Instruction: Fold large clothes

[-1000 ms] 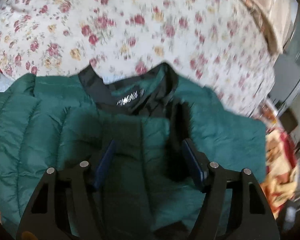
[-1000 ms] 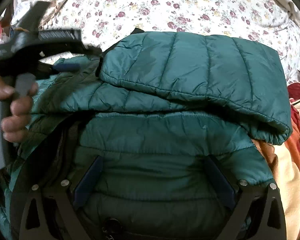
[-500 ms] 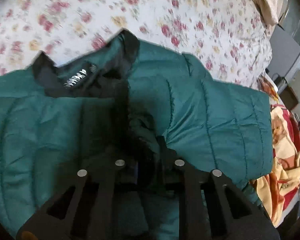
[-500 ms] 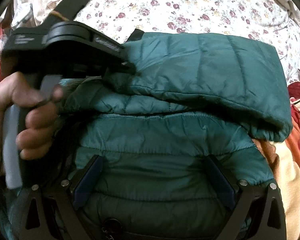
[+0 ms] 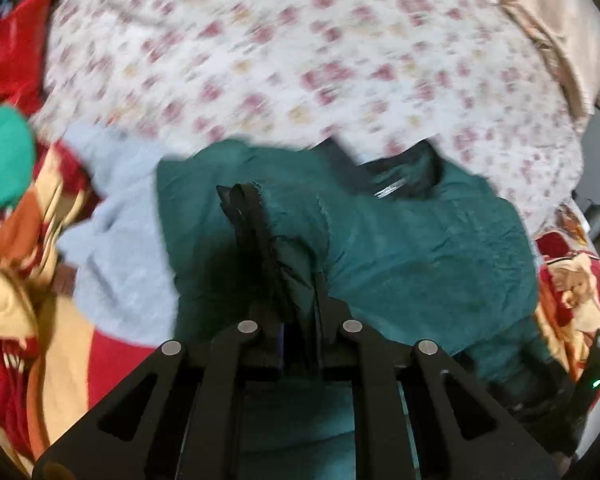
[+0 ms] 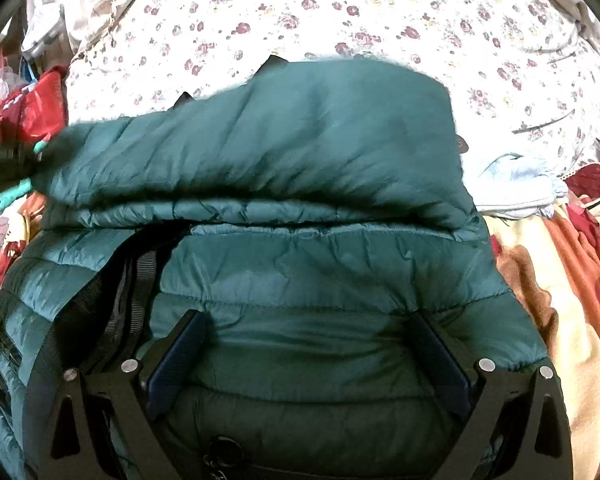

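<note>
The green puffer jacket [image 6: 300, 280] lies on the floral bedspread [image 6: 380, 12], partly folded, a sleeve layer doubled across its body. The left gripper [image 5: 296, 320] pinches a dark-edged fold of the jacket above its body, fingers nearly together, while the right gripper [image 6: 306, 360] rests wide apart on the jacket's lower panel. The step looks like a sleeve fold; next, the pinched edge needs laying flat across the jacket body.

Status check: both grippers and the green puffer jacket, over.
Left gripper shut on dark green quilted puffer jacket, black-trimmed edge lifted. Right gripper open, pressed on jacket front. Pale blue garment beside jacket, not obstructing.
</note>
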A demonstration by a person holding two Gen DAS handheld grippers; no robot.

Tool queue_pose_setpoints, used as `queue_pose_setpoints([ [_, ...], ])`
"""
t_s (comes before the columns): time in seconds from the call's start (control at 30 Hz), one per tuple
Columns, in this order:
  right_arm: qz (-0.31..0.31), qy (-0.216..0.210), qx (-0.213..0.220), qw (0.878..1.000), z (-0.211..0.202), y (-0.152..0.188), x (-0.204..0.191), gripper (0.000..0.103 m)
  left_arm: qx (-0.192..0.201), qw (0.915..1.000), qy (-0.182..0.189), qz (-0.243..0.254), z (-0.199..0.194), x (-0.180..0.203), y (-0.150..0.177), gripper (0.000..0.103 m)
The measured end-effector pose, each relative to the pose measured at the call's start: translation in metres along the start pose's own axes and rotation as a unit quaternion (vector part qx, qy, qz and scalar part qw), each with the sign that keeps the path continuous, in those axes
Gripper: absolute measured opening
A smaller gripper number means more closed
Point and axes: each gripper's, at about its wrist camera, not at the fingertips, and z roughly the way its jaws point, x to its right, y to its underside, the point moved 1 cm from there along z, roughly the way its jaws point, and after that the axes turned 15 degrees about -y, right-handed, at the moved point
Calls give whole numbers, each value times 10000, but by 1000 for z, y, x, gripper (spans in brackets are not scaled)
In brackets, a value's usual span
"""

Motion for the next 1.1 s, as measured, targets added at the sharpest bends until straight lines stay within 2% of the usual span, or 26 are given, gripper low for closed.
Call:
queue_pose_setpoints([
  [0.1, 19, 12, -71, 10000, 0, -3, 1, 102, -146, 9998, 113, -100, 11, -4, 12, 27],
  [0.17, 42, 14, -184, 9998, 1, -9, 2, 101, 17, 9998, 113, -188, 4, -6, 15, 44],
  [0.23, 173, -229, -291, 9992, -11, -14, 2, 99, 358, 9988, -53, -329, -11, -13, 10, 48],
  [0.27, 264, -431, -219, 9985, -22, -19, 3, 95, 635, 9970, -123, -428, -23, -18, 6, 51],
  [0.3, 325, -607, 25, 9976, -39, -28, 5, 95, 915, 9941, -203, -546, -36, -22, 2, 54],
  [0.37, 277, -553, 529, 9967, -65, -47, 9, 95, 1297, 9889, -267, -669, -51, -22, -7, 59],
  [0.43, 157, -276, 999, 9945, -82, -78, 20, 95, 1338, 9892, -154, -572, -50, -11, -16, 59],
  [0.5, 111, -145, 1016, 9947, -72, -101, 32, 95, 1195, 9923, -142, -303, -35, 6, -18, 56],
  [0.57, 97, -124, 878, 9960, -50, -117, 42, 81, 943, 9948, -394, 30, -8, 23, -12, 33],
  [0.63, 191, -338, 611, 9974, -21, -120, 52, 76, 412, 9963, -739, 160, 25, 26, -5, 23],
  [0.67, 217, -403, 459, 9979, -9, -120, 56, 76, 218, 9950, -958, 203, 39, 26, -2, 21],
  [0.7, 151, -351, 56, 9993, 17, -115, 61, 76, 151, 9939, -1068, 221, 45, 26, -1, 21],
  [0.73, 58, -248, -100, 9996, 31, -111, 64, 76, 153, 9934, -1105, 250, 45, 26, -1, 21],
  [0.83, 226, -266, -221, 9991, 46, -109, 77, 76, 194, 9902, -1303, 471, 44, 32, 2, 21],
  [0.93, 167, -95, -472, 9987, 43, -117, 70, 75, 186, 9907, -1298, 369, 41, 30, 2, 21],
  [0.97, 127, -4, -419, 9990, 38, -125, 65, 74, 204, 9913, -1267, 285, 37, 28, 1, 21],
  [1.1, 165, 23, 542, 9984, 13, -165, 59, 74, 430, 9926, -1132, 87, 24, 24, -6, 21],
])
